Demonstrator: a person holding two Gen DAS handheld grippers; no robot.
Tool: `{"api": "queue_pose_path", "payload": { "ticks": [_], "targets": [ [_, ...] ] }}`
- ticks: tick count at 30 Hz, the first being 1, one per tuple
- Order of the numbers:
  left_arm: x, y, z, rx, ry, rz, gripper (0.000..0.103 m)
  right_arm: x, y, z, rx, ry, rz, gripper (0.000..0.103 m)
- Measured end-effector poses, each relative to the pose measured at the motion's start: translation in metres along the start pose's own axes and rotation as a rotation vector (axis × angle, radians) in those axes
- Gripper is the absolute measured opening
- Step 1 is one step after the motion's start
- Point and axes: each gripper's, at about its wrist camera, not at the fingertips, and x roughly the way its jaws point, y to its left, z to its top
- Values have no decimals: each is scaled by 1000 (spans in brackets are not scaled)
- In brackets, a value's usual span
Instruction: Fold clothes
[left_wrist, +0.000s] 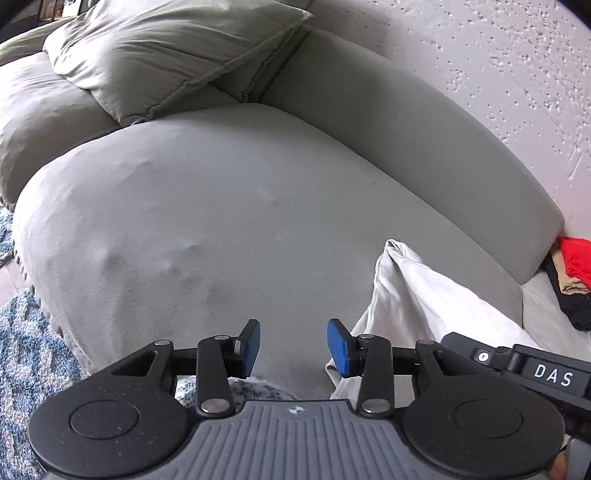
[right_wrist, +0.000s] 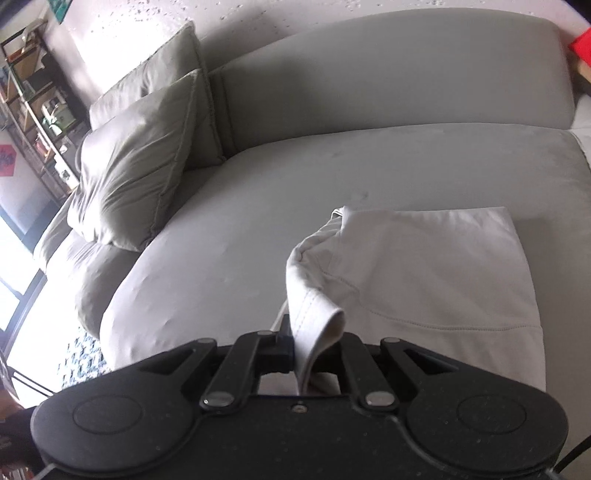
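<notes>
The white garment (right_wrist: 436, 280) lies on the grey sofa (right_wrist: 295, 177), its hem clenched in the right tool (right_wrist: 317, 350). The left tool (left_wrist: 293, 347) hangs released over bare cushion, with the garment just to its right.

Grey sofa seat (right_wrist: 258, 192): white garment (right_wrist: 443, 266) lying right, grey cushion (right_wrist: 136, 173) left.
</notes>
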Motion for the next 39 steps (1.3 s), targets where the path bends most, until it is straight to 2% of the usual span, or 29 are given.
{"api": "queue_pose_path", "payload": {
  "ticks": [2, 4, 5, 8, 9, 12, 14, 18, 19, 20, 21, 23, 25, 27, 29, 31, 32, 36, 39],
  "targets": [
    [-1, 2, 0, -12, -5, 7, 39, 4, 4, 0, -20, 19, 4, 5],
    [-3, 4, 0, -23, -14, 16, 38, 11, 7, -1, -50, 56, 25, 10],
    [-4, 5, 0, -28, -20, 20, 38, 13, 8, -1, -63, 76, 44, 14],
    [-7, 7, -1, -42, -34, 29, 38, 1, 1, -3, -48, 74, 141, 39],
    [-7, 7, -1, -42, -35, 30, 38, -7, -2, -3, -53, 61, 160, 40],
    [-8, 6, -1, -35, -37, 32, 38, -34, -21, -2, -54, 14, 150, 40],
    [-8, 3, 0, -19, -43, 35, 39, -49, -40, 0, -8, -16, 139, 40],
    [-11, -14, -1, 78, -56, 9, 39, -76, -91, -11, 101, -43, 120, 39],
    [-12, -18, -1, 104, -59, 2, 38, -79, -98, -16, 103, -46, 98, 36],
    [-12, -23, -1, 130, -62, -6, 34, -83, -106, -22, 105, -50, 77, 25],
    [-14, -30, -3, 177, -72, -25, 33, -86, -113, -27, 106, -53, 55, 13],
    [-18, -53, -9, 313, -96, -68, 29, -87, -122, -37, 88, -50, 1, 9],
    [-14, -76, -16, 447, -78, -84, 31, -84, -123, -44, 46, -41, -26, 9],
    [0, -94, -22, 543, -39, -35, 28, -77, -119, -46, 2, -36, -35, 9],
    [18, -103, -24, 595, 36, 41, 24, -68, -110, -46, -55, -33, -43, 10],
    [38, -101, -22, 584, 126, 157, 27, -58, -100, -49, -138, -22, -52, 10],
    [43, -99, -20, 561, 150, 184, 29, -52, -96, -51, -182, -9, -58, 10],
    [41, -87, -12, 500, 167, 197, 34, -47, -97, -70, -277, 24, -87, 9],
    [33, -81, -12, 489, 152, 182, 35, -65, -100, -79, -282, 40, -100, 9]
  ]
}}
